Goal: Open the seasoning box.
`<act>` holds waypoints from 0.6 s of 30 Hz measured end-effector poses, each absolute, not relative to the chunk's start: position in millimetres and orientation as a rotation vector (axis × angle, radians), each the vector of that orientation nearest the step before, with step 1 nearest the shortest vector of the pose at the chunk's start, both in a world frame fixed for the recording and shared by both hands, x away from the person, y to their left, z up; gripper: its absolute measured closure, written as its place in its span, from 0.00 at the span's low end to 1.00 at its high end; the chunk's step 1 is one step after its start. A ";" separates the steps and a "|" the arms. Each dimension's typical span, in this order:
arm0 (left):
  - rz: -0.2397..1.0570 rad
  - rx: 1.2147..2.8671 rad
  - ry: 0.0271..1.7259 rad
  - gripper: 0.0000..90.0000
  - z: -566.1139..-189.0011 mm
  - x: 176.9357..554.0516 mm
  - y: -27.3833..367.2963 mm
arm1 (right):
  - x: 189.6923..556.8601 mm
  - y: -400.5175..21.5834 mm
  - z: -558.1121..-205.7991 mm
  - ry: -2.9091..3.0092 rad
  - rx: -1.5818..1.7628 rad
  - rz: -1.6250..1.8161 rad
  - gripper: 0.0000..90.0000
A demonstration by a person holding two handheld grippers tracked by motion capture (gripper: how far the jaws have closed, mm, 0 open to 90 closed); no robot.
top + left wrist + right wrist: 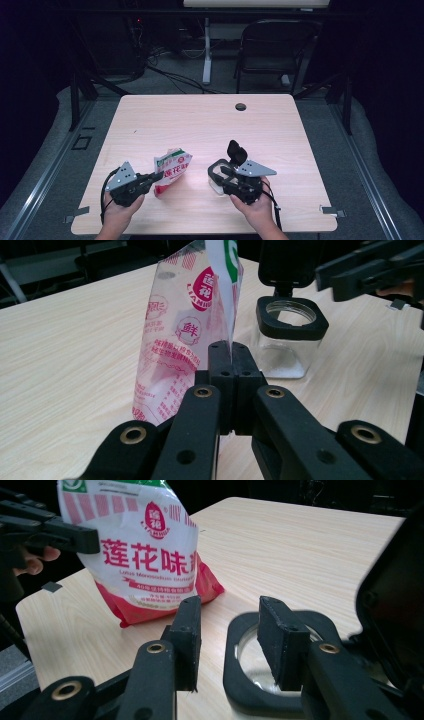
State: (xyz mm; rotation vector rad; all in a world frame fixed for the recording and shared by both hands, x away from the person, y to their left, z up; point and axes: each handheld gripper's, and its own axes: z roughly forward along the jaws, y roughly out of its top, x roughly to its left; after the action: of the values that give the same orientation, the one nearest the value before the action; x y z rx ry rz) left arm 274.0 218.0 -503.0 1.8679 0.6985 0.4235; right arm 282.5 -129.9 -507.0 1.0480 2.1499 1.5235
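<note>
The left gripper (231, 357) clamps the crinkly plastic bag's (171, 170) edge, holding it upright on the pale wood table (200, 120). The right gripper (230, 630) hangs with jaws apart over the square, black-rimmed clear jar (286, 342), its lid flipped up, just beside the bag.

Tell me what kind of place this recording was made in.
Probably a lab or studio set up for recording, not a kitchen: a bare wooden table with a cable hole, dark curtained surroundings, a folding chair and cables on the floor.
</note>
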 end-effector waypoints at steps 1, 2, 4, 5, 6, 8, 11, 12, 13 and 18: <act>0.423 1.868 0.698 1.00 -503.0 274.0 218.0 | 282.5 -129.9 -507.0 2.150 1.048 1.524 0.69; 0.420 1.868 0.695 1.00 -502.8 274.0 217.6 | 285.6 -127.5 -507.1 2.157 1.047 1.529 0.69; 0.412 1.868 0.687 1.00 -502.4 274.3 214.9 | 290.7 -124.0 -507.5 2.168 1.054 1.531 0.69; 0.408 1.882 0.663 1.00 -501.8 273.4 209.0 | 294.0 -121.1 -508.1 2.176 1.044 1.532 0.66; 0.408 1.882 0.663 1.00 -501.8 273.4 209.0 | 294.0 -121.1 -508.1 2.176 1.044 1.532 0.66; 0.412 1.913 0.629 1.00 -500.5 269.5 198.8 | 293.9 -119.7 -507.2 2.174 1.020 1.526 0.65; 0.381 1.917 0.583 1.00 -499.2 266.1 195.6 | 292.3 -121.1 -505.4 2.170 1.008 1.528 0.64; 0.367 1.914 0.569 1.00 -498.6 264.9 195.9 | 292.0 -121.8 -504.7 2.169 1.010 1.536 0.63; 0.361 1.911 0.555 1.00 -498.0 263.9 196.8 | 291.8 -122.3 -504.1 2.168 1.009 1.546 0.63; 0.344 1.892 0.558 1.00 -496.9 261.6 204.5 | 293.7 -118.3 -502.3 2.186 0.959 1.538 0.56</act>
State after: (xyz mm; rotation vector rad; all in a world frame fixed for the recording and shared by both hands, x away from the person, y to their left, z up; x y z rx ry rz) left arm 261.6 204.5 -496.9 1.8925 0.5578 0.3443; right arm 293.7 -118.3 -502.3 0.9593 2.1857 1.5382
